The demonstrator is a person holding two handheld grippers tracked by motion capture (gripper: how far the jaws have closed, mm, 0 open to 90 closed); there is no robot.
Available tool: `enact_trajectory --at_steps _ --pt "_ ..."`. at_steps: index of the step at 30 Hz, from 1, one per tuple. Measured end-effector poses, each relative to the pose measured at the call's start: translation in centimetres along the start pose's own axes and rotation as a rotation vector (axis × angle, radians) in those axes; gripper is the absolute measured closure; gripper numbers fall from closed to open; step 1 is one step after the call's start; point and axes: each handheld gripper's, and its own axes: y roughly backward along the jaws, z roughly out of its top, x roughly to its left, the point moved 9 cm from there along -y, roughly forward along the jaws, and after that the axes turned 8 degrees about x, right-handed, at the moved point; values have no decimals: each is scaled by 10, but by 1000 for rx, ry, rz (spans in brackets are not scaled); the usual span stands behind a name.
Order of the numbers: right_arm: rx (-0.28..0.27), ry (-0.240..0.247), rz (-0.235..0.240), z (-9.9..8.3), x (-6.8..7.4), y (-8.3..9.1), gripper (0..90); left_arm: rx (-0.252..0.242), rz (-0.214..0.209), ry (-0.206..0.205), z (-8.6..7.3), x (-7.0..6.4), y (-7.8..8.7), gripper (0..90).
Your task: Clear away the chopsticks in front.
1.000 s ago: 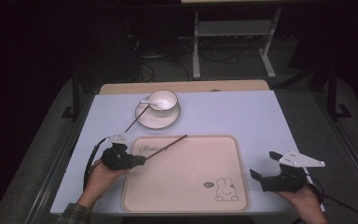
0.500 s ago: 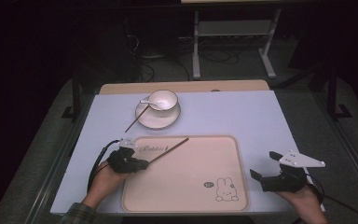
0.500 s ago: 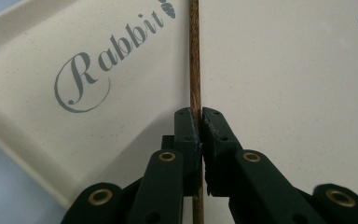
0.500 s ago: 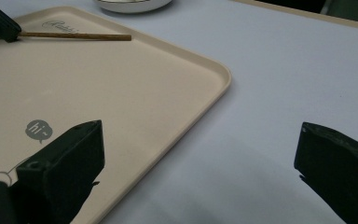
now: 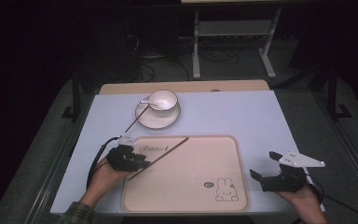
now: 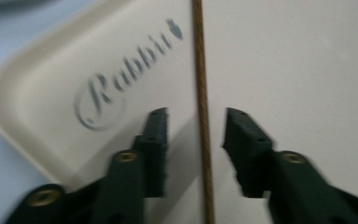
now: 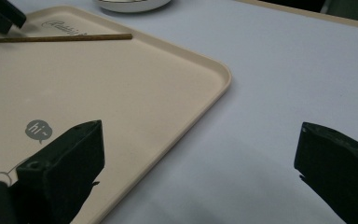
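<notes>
Pale table (image 5: 242, 116) in a dark room, beige tray (image 5: 186, 186) in front of me. My left gripper (image 6: 196, 128) is spread around a chopstick (image 6: 201, 93) lying on the tray (not gripping). Right gripper (image 7: 200, 154) gapes wide, empty, over the tray's edge.

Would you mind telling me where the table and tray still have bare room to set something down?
Free: the tray's middle and right side, between the chopstick and the rabbit print; also the tabletop right of the saucer. Crowded: the tray's left edge, where the left hand-held gripper straddles the chopstick.
</notes>
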Motion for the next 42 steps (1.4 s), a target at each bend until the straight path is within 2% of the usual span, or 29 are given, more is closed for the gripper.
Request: enact_trajectory --at_steps 2,3,4,5,6,7,8,11,12,13,15,17,18,19,20,21,23,25,26,27,29,31,34,36,37,42 --pt "2 2 1 0 1 -1 10 -42 21 9 12 10 6 392" --pt "2 3 2 0 1 -1 9 -42 21 9 12 10 6 354" --pt "2 3 2 0 1 -1 9 -56 41 9 20 17 8 307" --pt "2 3 2 0 1 -1 9 -56 41 9 20 17 8 274" --pt "2 3 2 0 1 -1 9 -59 64 9 27 24 9 274" --pt "1 2 3 0 1 -1 9 -57 70 9 29 28 10 203" --pt "1 1 3 0 1 -1 9 -52 73 8 32 31 9 183" --pt "2 1 3 0 0 -1 9 -45 80 0 47 47 9 147" --pt "2 1 3 0 0 -1 9 -45 80 0 47 47 9 147" --pt "2 1 3 -1 0 -1 9 -55 102 9 56 60 9 147" --pt "0 -2 3 -1 0 0 9 -71 134 14 68 74 11 148" --pt "1 -3 1 -1 -1 0 10 -76 149 28 76 86 11 148" --pt "1 -3 1 -1 -1 0 10 -76 149 28 76 86 11 149" --pt "2 -6 1 -1 -1 -1 9 -79 171 37 85 99 10 152" --pt "2 -6 1 -1 -1 -1 9 -79 171 37 85 99 10 163" --pt "1 -5 1 -1 -1 0 9 -88 191 36 91 112 8 197" --pt "-1 -6 1 -1 -1 0 9 -89 227 54 95 127 4 239" --pt "-4 -11 3 -1 -2 1 9 -87 239 77 97 140 -1 304" --pt "-4 -11 3 -1 -2 1 9 -87 239 77 97 140 -1 327" --pt "-5 -11 3 -1 -2 1 9 -97 241 98 99 149 -6 376" --pt "-6 -11 4 -2 -2 1 10 -98 256 103 100 156 -12 458" --pt "-6 -12 4 -2 -3 1 10 -94 259 106 100 161 -18 549" --pt "-6 -14 5 -2 -3 2 10 -85 272 130 99 166 -26 617" --pt "-6 -14 6 -2 -3 2 10 -85 263 144 98 167 -28 660" --pt "-5 -13 6 -2 -3 2 10 -96 239 166 98 167 -31 692" --pt "-4 -11 7 -2 -3 1 10 -101 238 197 97 170 -34 764"
